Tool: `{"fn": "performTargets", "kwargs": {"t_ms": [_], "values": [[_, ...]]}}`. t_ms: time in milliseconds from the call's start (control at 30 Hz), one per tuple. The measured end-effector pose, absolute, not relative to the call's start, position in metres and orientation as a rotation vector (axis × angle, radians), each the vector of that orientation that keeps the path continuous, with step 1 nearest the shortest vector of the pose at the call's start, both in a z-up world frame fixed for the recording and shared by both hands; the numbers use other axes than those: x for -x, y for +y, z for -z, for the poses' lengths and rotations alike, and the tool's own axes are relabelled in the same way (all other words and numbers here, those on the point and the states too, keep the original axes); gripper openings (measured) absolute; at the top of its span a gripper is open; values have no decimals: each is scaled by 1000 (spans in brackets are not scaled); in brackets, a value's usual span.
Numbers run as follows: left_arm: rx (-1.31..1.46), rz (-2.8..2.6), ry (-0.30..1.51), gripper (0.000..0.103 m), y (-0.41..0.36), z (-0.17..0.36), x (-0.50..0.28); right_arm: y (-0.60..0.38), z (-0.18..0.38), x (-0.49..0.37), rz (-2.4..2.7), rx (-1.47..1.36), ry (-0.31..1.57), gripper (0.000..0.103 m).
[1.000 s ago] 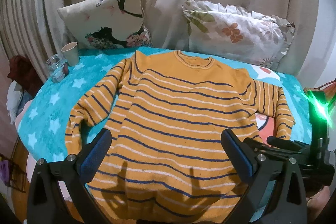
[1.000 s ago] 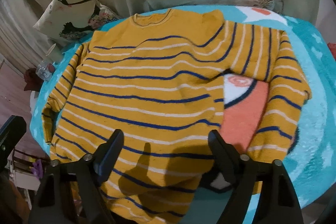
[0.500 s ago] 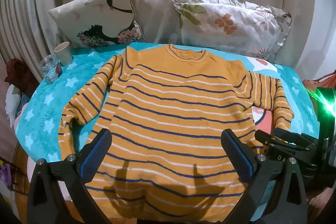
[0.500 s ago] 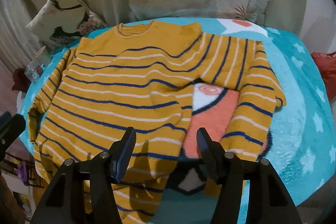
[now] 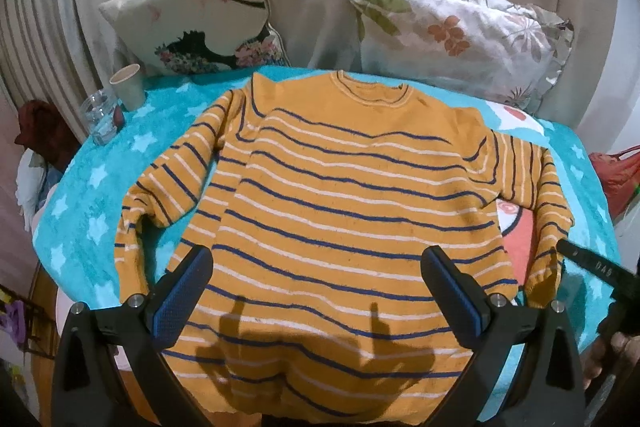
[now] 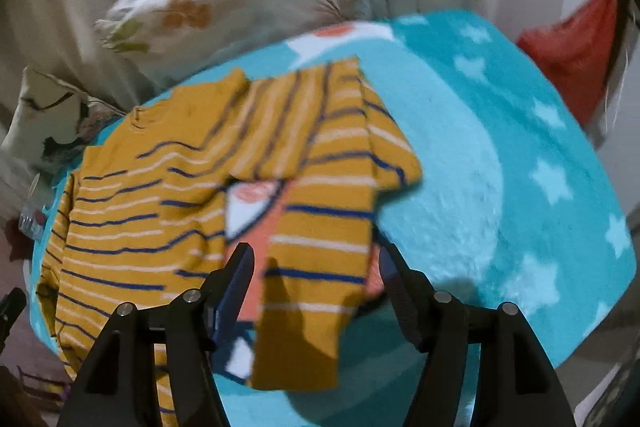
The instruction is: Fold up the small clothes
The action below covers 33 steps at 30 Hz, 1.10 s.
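- the sweater (image 5: 344, 195), mustard yellow with navy and white stripes, lies spread flat with its front up on the turquoise star blanket (image 5: 100, 187), filling the middle of the left wrist frame; its collar points to the upper centre.
- its two sleeves bend down along the body, one at the left of the frame, one at the right edge.
- the left gripper (image 5: 316, 287) sits at the bottom of that frame, jaws spread wide with blue pads, above the sweater's hem and gripping nothing; its shadow falls on the lower stripes.
- in the right wrist view, which is blurred, the right gripper (image 6: 316, 275) is at the bottom centre, jaws wide apart on either side of the sleeve cuff (image 6: 304, 327); i cannot tell whether the fingers touch the cloth.
- part of the right gripper also shows as a dark bar at the right edge of the left wrist frame, near the cuff.
- two pillows (image 5: 460, 35) lean on the curtain across the top.
- a paper cup (image 5: 128, 87) and a glass jar (image 5: 100, 119) stand just beside each other at the upper left, on the blanket's edge.
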<state>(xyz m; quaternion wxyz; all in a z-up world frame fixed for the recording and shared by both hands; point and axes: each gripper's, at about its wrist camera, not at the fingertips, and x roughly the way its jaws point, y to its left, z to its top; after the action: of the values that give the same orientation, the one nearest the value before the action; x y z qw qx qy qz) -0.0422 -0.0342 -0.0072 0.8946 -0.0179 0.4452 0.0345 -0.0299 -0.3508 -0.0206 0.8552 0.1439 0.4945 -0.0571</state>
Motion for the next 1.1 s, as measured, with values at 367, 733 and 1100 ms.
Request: {"fn": "performTargets", "kwargs": {"t_ms": [367,733,1100], "values": [[60,-101,915,103,-28,5,39,-363,36,27,23,-348,1090,11],[179,-361,913,103,82,-4,34,-496,-2,52,541,-402,963,53],[255,-483,974,103,214,47,21,-439,-12,77,549,-367,912,54]]}}
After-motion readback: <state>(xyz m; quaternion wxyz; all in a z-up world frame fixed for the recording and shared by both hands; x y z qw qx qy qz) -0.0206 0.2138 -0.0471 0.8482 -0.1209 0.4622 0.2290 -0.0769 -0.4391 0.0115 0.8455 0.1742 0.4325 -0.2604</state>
